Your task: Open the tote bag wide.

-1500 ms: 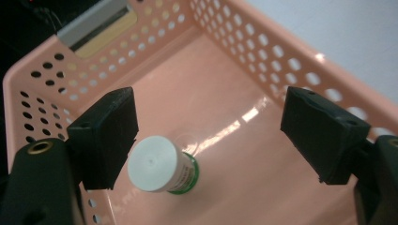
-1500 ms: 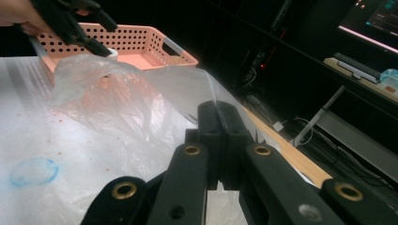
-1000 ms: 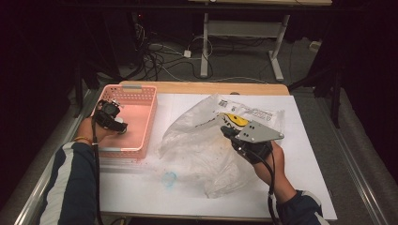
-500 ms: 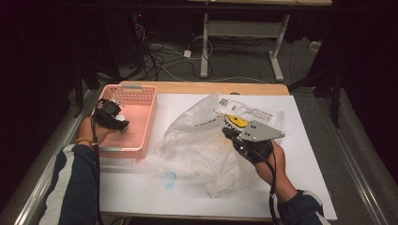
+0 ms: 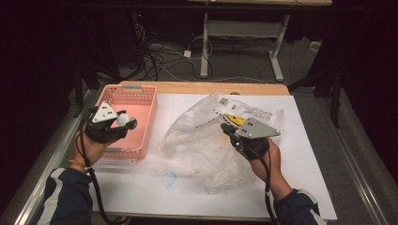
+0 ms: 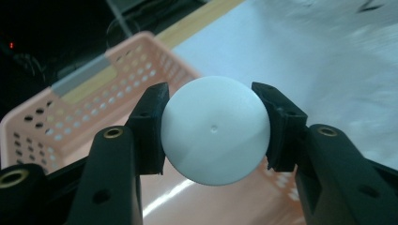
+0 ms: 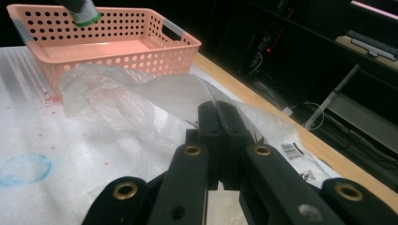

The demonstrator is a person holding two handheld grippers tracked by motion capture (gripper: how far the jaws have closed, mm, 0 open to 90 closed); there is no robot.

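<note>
Little has shifted: left gripper (image 6: pixel 213 136) still hangs over the pink basket (image 5: pixel 141 96), jaws clamped across the middle of a white ball (image 6: pixel 215 130) — smooth, hard, probably light, so slippery (hold at its widest). Right gripper (image 7: pixel 219 122), jaws together, pinches the clear plastic bag (image 5: pixel 202 140), limp film sagging beneath.

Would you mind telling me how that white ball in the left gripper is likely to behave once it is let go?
Smooth and round, the white ball will probably roll freely. The left gripper touches only its sides, so it may slip. Dropped into the pink basket, the walls should contain it.
</note>
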